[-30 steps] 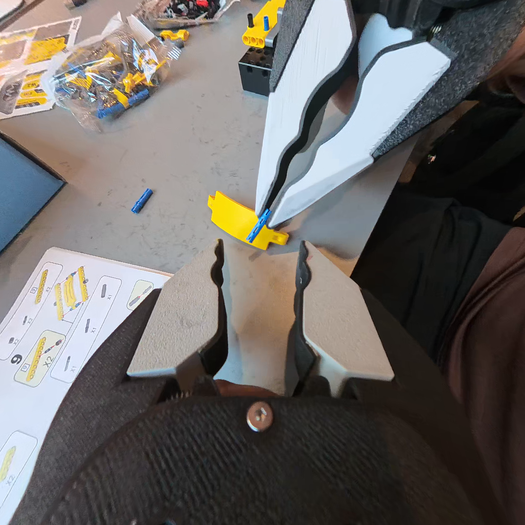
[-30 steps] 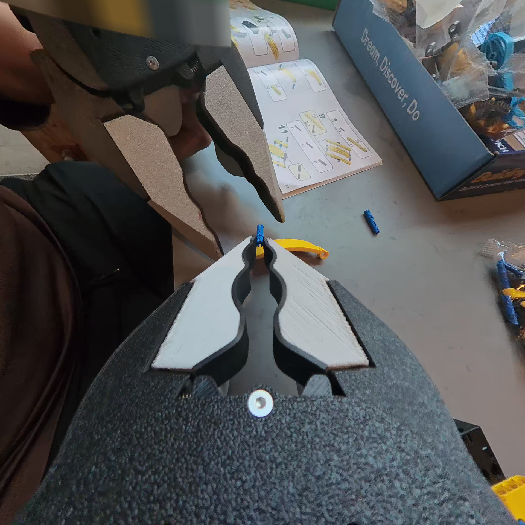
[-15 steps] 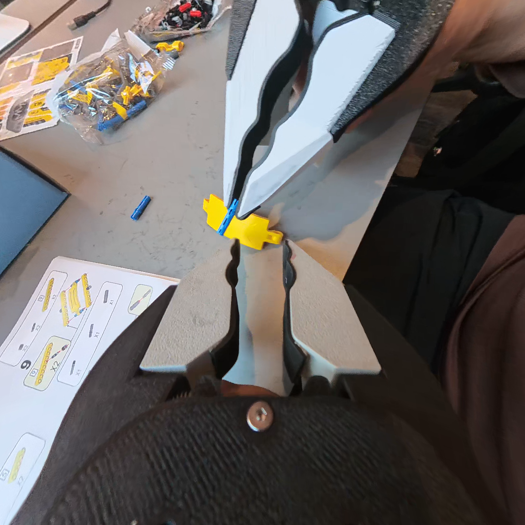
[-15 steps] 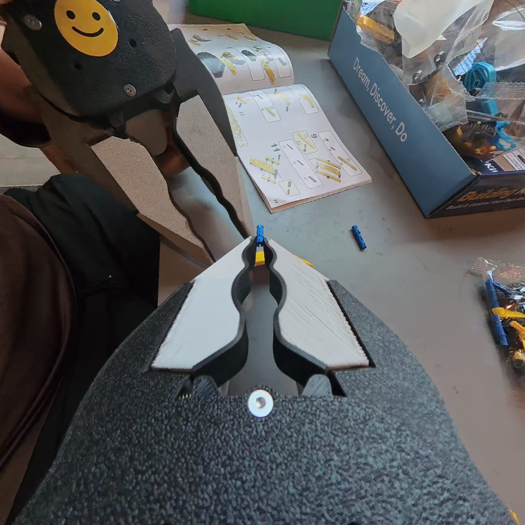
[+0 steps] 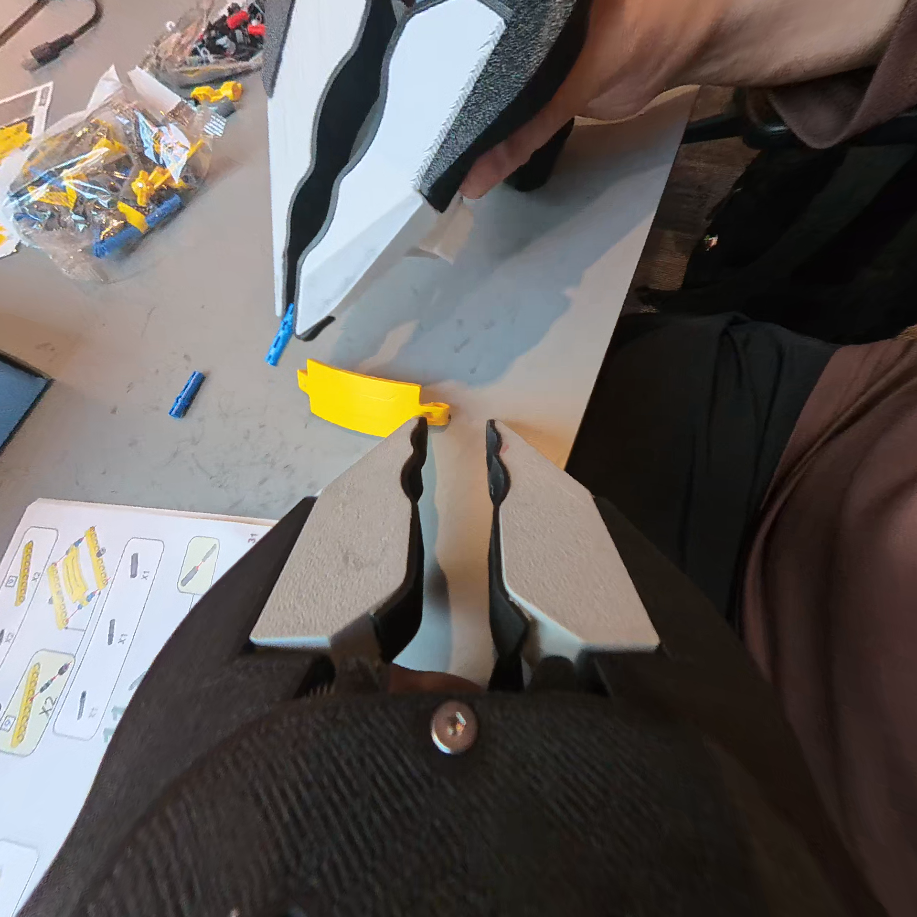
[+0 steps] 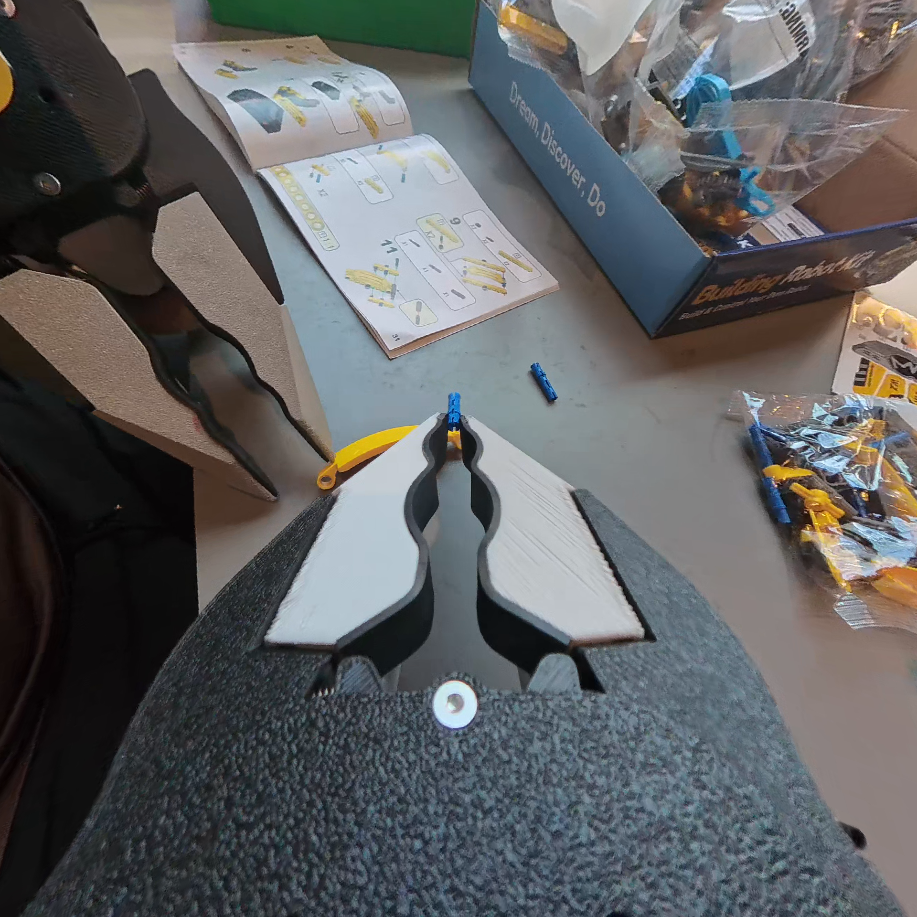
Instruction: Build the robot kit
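the right gripper [image 6: 454, 422] is clenched on a small blue pin [image 6: 453, 406] just above the curved yellow panel [image 5: 364, 404] on the table [image 5: 496, 317], and the left gripper [image 5: 455, 426], released and empty, should probably steady the panel's lug end before the pin goes in.

Two wrist cameras, facing each other low over a grey table [image 5: 208, 317]

Each looks forward and down along its own fingers from close above; the left gripper [image 5: 455, 422] and right gripper [image 6: 455, 421] point toward one another (each appears in the other's view), sharing the yellow curved panel [image 5: 362, 399] and instruction booklet [image 6: 412, 248].
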`<state>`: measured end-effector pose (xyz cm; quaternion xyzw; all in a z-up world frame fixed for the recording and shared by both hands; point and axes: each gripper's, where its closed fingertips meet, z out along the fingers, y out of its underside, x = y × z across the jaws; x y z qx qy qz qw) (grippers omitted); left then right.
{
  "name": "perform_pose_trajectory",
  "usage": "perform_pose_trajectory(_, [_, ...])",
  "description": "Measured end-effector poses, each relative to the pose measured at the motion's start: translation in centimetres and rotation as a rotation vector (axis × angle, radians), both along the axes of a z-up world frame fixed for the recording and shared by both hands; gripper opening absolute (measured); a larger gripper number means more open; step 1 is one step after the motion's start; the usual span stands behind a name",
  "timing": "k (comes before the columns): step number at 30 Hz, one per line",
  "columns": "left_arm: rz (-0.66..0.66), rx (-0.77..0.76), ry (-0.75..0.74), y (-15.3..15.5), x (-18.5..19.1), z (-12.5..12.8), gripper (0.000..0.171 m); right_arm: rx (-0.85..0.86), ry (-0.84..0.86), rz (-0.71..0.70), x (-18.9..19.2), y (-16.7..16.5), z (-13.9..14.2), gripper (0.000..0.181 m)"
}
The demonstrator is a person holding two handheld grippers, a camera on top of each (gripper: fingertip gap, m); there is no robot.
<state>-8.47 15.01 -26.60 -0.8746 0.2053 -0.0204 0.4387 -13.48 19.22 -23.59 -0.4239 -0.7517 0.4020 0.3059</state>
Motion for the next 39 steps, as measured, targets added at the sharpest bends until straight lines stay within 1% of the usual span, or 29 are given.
perform_pose_trajectory(2, [0.001,0.006,0.005,0.1,0.1,0.0,0.020,-0.005,0.027,-0.031,0.1,0.7,0.5,0.004])
perform_pose_trajectory(4, [0.006,0.010,0.006,0.1,0.0,0.1,0.023,-0.022,0.017,-0.049,0.4,1.3,0.4,0.004])
perform_pose_trajectory(8, [0.022,0.011,-0.004,0.2,-0.2,0.2,0.027,-0.030,-0.013,-0.046,0.9,1.5,0.1,0.004])
perform_pose_trajectory(10, [0.072,0.061,-0.036,0.6,-0.8,1.0,0.028,-0.013,-0.024,-0.040,0.9,1.3,-0.2,0.004])
perform_pose_trajectory(12, [0.156,0.122,-0.099,1.2,-1.7,2.2,0.031,0.006,-0.036,-0.038,0.8,1.2,-0.5,0.004])
perform_pose_trajectory(14, [0.240,0.083,-0.141,1.7,-2.6,2.0,0.051,0.012,-0.037,-0.039,0.7,1.1,-0.6,0.004])
perform_pose_trajectory(16, [0.292,0.018,-0.179,2.2,-2.9,1.3,0.069,0.009,-0.039,-0.040,0.6,1.1,-0.6,0.004])
perform_pose_trajectory(17, [0.316,-0.002,-0.194,2.5,-2.9,1.1,0.075,0.005,-0.041,-0.039,0.6,1.1,-0.6,0.004])
perform_pose_trajectory(19, [0.350,-0.010,-0.196,3.0,-3.0,0.9,0.076,-0.002,-0.041,-0.035,0.6,1.1,-0.5,0.004])
perform_pose_trajectory(20, [0.361,-0.021,-0.178,3.2,-3.1,0.6,0.075,-0.004,-0.039,-0.031,0.6,1.0,-0.5,0.004])
perform_pose_trajectory(23, [0.352,-0.098,-0.122,3.3,-2.8,-0.6,0.063,-0.004,-0.041,-0.020,0.7,0.9,-0.5,0.004])
perform_pose_trajectory(25, [0.344,-0.095,-0.130,3.3,-2.7,-0.6,0.048,-0.003,-0.040,-0.017,0.7,0.8,-0.5,0.004])
perform_pose_trajectory(27, [0.340,-0.095,-0.130,3.1,-2.9,-0.5,0.042,-0.003,-0.038,-0.013,0.8,0.8,-0.5,0.004])
perform_pose_trajectory(29, [0.330,-0.095,-0.131,2.8,-3.2,-0.5,0.028,-0.003,-0.039,-0.010,0.8,0.7,-0.5,0.004])
perform_pose_trajectory(31, [0.325,-0.094,-0.131,2.4,-3.5,-0.5,0.020,-0.003,-0.043,-0.008,0.8,0.7,-0.6,0.004])
perform_pose_trajectory(34, [0.337,-0.092,-0.135,2.1,-4.1,-0.5,0.001,-0.004,-0.049,-0.006,0.8,0.7,-0.6,0.004])
perform_pose_trajectory(39, [0.343,-0.079,-0.109,2.1,-4.2,-0.5,0.000,0.001,-0.059,-0.007,0.7,0.7,-0.8,0.004])
